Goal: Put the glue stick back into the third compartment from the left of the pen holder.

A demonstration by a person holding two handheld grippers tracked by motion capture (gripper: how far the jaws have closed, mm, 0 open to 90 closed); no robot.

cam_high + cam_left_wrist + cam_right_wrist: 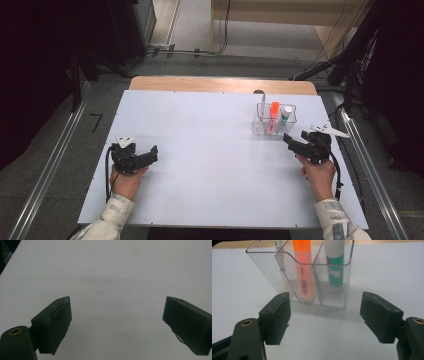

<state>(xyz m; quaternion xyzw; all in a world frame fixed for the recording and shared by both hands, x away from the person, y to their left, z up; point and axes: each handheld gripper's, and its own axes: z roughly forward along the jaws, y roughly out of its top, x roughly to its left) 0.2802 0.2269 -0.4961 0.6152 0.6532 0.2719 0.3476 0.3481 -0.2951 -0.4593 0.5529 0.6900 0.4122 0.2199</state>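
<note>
Your right gripper (325, 317) sits spread just short of the clear holder (287, 272) (orange marker (304, 270), glue stick (335, 267), upright inside). Your left gripper (117, 326), spread too, rests well apart over bare table (200, 150).

A divided holder (274, 120) stands near the table's (200, 130) far right corner, with a marker (274, 116) in its middle compartment, a glue stick (285, 115) right of it, and a pen (263, 107) left.

A clear plastic compartmented organiser (299, 277) stood just ahead of the right gripper (324, 317); the white bench (200, 150) elsewhere lay open.
</note>
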